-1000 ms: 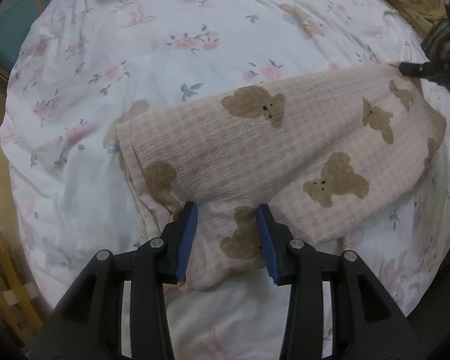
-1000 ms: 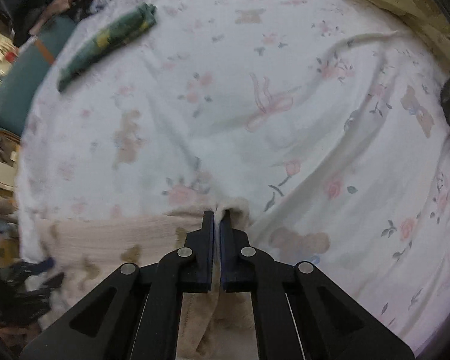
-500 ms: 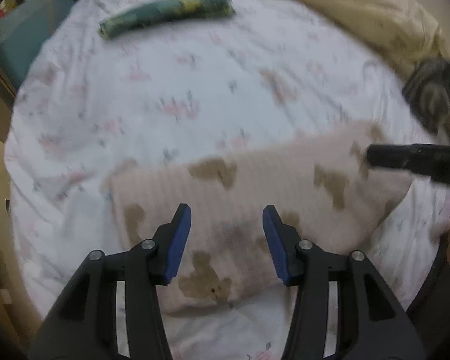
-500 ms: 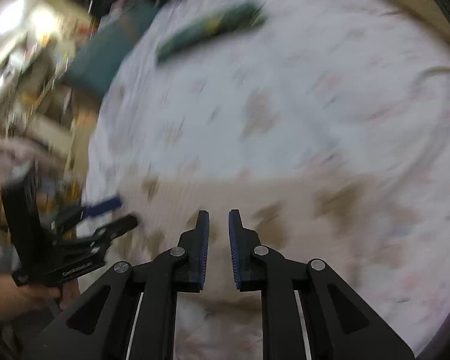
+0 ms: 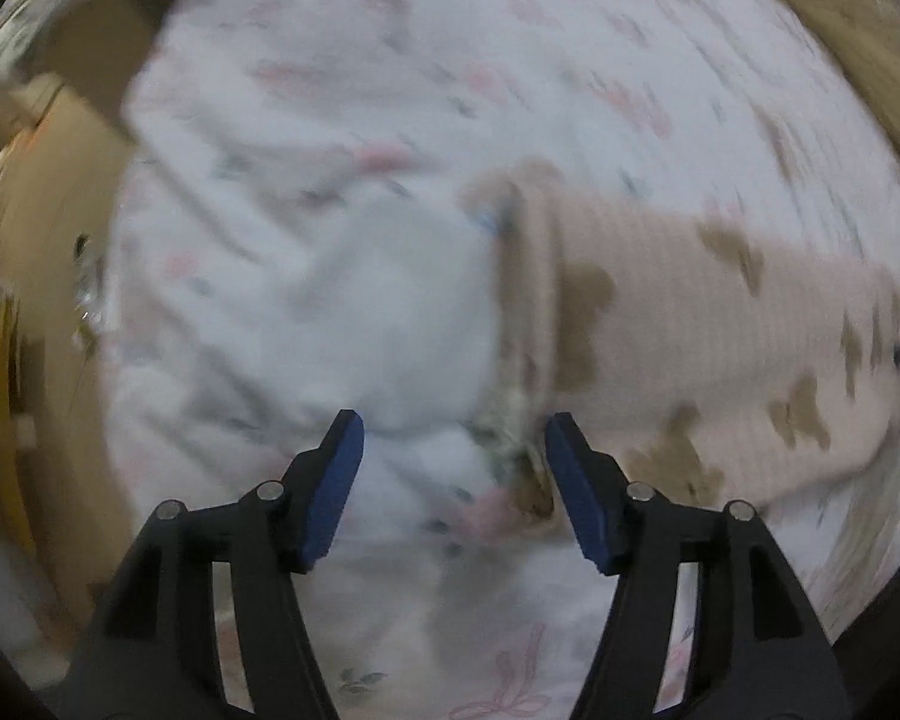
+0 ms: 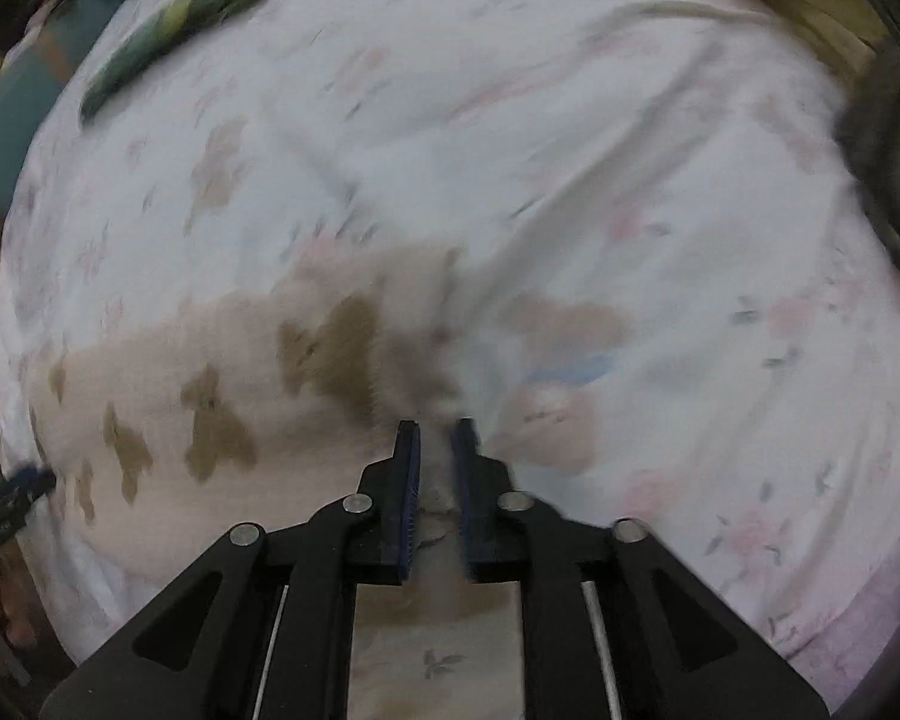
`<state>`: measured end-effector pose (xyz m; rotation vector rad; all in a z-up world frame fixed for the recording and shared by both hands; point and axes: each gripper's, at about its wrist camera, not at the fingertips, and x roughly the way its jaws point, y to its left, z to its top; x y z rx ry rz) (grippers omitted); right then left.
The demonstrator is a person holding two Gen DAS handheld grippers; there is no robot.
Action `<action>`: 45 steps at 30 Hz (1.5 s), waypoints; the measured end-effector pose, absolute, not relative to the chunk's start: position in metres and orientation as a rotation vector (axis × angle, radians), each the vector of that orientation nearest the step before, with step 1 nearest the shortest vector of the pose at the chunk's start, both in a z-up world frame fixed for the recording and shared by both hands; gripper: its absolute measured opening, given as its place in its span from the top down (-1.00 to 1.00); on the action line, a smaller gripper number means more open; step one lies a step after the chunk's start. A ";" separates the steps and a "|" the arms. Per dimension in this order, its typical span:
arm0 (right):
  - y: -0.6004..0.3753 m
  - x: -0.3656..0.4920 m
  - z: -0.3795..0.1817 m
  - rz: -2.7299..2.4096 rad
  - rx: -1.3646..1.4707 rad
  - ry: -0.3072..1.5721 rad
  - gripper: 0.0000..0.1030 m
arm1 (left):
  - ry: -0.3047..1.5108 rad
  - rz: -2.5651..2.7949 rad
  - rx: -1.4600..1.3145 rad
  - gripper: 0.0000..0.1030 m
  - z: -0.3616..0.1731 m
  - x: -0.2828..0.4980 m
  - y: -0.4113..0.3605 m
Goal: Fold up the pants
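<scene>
Both tongs have let go since a second ago: the left tongs (image 5: 453,450) now hang wide apart at the folded end of the pants (image 5: 708,324), the right tongs (image 6: 435,444) slightly parted over the opposite end. Probably a fold is complete. Beyond lies the floral bed (image 6: 510,120), with a green bundle (image 6: 180,30) farthest off.

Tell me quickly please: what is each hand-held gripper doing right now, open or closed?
Left hand-held gripper: open, holding nothing, at the pants' edge.
Right hand-held gripper: nearly closed; a grip on the pants cannot be told.
</scene>
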<state>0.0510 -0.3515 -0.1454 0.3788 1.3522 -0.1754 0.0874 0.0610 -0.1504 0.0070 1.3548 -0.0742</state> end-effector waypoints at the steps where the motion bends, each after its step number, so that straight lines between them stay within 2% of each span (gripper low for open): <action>1: -0.359 0.049 -0.139 -0.162 0.444 1.316 0.72 | 1.319 -0.060 -0.050 -0.17 -0.141 0.089 0.068; 2: -0.365 0.048 -0.134 -0.156 0.490 1.287 0.70 | 1.298 -0.059 -0.087 -0.25 -0.136 0.090 0.072; 3: -0.370 0.048 -0.131 -0.153 0.530 1.262 0.37 | 1.275 -0.062 -0.132 -0.38 -0.131 0.093 0.074; 4: -0.374 0.047 -0.131 -0.150 0.566 1.248 -0.28 | 1.260 -0.075 -0.172 -0.43 -0.129 0.095 0.075; 5: -0.376 0.048 -0.132 -0.142 0.599 1.241 -0.53 | 1.257 -0.088 -0.188 -0.46 -0.129 0.097 0.074; 6: -0.372 0.046 -0.135 -0.135 0.620 1.232 -0.66 | 1.263 -0.106 -0.194 -0.46 -0.132 0.099 0.069; 12: -0.339 0.068 -0.165 -0.065 0.569 1.339 -0.65 | 1.370 -0.208 -0.149 -0.46 -0.165 0.113 0.032; 16: -0.321 0.059 -0.174 -0.039 0.467 1.378 -0.66 | 1.368 -0.257 -0.083 -0.42 -0.168 0.108 0.013; 19: -0.299 0.059 -0.175 0.082 0.458 1.394 -0.44 | 1.377 -0.313 -0.046 -0.20 -0.167 0.102 -0.003; 20: -0.291 0.059 -0.176 0.097 0.422 1.397 -0.42 | 1.376 -0.325 -0.030 -0.13 -0.166 0.100 -0.006; 22: -0.282 0.058 -0.177 0.091 0.353 1.397 -0.31 | 1.364 -0.346 0.015 0.20 -0.164 0.097 -0.014; 23: -0.282 0.058 -0.177 0.089 0.347 1.393 -0.19 | 1.364 -0.373 0.017 0.62 -0.162 0.098 -0.016; 24: -0.283 0.058 -0.176 0.092 0.351 1.390 0.24 | 1.361 -0.387 0.022 0.77 -0.160 0.099 -0.019; 25: -0.284 0.059 -0.176 0.095 0.361 1.389 0.68 | 1.348 -0.397 0.032 0.79 -0.155 0.098 -0.021; 34: -0.298 0.049 -0.144 0.124 0.456 1.264 0.76 | 1.229 -0.419 -0.001 0.83 -0.110 0.080 -0.003; 45: -0.298 0.069 -0.042 0.223 0.444 0.954 0.76 | 0.960 -0.458 -0.104 0.83 -0.010 0.098 0.023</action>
